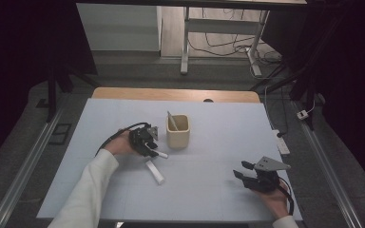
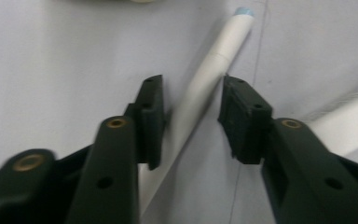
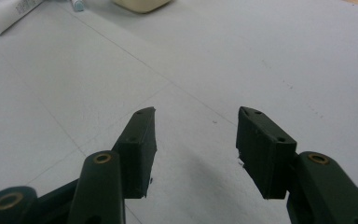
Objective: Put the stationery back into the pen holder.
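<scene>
My left gripper [image 1: 148,145] sits just left of the cream square-sided cup [image 1: 177,131] that stands on the pale blue table cover [image 1: 218,142], and I take that cup as my landmark. In the left gripper view the jaws of that gripper [image 2: 191,119] straddle a slim white pen-like stick with a pale blue tip [image 2: 204,88] lying flat on the cover; one pad [image 2: 151,116] is against its side, the other stands just clear, so the jaws are partly closed around it and not yet clamped. The stick's blue tip points toward the cup, whose base edge shows at the top of that view. A second, thicker white tube [image 2: 349,116] lies just beside the first; from above this white tube [image 1: 155,171] lies below and left of the cup, slanting away from it. Inside the cup a thin pale stick [image 1: 172,121] leans against the rim. My right gripper [image 1: 244,172] rests well apart from the cup, down to its right near the cover's front edge, grey three-cornered plate on top. In the right gripper view its jaws [image 3: 196,140] stand apart over bare cover with nothing between them, and the cup's base [image 3: 142,4] and the tube's end [image 3: 7,14] show far off at the top.
</scene>
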The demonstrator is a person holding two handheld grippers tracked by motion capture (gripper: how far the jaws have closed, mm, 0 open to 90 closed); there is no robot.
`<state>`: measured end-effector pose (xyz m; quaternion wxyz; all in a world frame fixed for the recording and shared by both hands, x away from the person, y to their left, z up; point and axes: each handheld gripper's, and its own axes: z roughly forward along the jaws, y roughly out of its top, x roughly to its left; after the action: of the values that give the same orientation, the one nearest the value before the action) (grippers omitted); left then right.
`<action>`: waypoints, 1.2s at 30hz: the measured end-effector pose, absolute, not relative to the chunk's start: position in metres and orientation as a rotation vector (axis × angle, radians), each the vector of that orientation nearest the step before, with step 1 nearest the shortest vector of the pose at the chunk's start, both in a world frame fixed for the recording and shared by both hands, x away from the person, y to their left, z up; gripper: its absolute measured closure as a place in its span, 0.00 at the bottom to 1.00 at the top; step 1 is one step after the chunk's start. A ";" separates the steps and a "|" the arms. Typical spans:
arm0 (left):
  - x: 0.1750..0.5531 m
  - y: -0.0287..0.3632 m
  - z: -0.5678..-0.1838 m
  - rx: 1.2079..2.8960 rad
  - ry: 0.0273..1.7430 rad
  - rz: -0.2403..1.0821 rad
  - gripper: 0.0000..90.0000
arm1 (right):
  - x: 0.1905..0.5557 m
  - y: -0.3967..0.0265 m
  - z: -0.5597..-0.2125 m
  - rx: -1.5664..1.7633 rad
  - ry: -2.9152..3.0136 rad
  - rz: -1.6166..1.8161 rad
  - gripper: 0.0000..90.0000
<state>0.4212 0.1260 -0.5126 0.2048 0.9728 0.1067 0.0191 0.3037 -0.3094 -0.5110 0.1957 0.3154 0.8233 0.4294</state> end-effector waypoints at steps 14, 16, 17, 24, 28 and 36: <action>0.419 0.126 -0.512 2.731 0.162 0.057 0.87 | 0.303 -0.309 -0.511 0.882 2.312 1.192 0.52; 0.419 0.126 -0.512 2.731 0.149 0.063 0.87 | 0.303 -0.309 -0.511 0.882 2.311 1.193 0.52; 0.418 0.126 -0.512 2.731 0.144 0.068 0.87 | 0.303 -0.309 -0.510 0.881 2.311 1.193 0.52; 0.415 0.124 -0.511 2.746 0.105 0.101 0.87 | 0.303 -0.310 -0.510 0.879 2.310 1.192 0.52; 0.416 0.127 -0.509 2.756 0.118 0.102 0.87 | 0.303 -0.310 -0.510 0.878 2.307 1.194 0.52; 0.416 0.131 -0.504 2.737 0.170 0.090 0.87 | 0.303 -0.310 -0.511 0.876 2.310 1.191 0.52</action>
<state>0.4158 0.1312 -0.5044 0.1974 0.9779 0.0606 0.0323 0.3031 -0.3098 -0.5105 0.1985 0.3130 0.8255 0.4256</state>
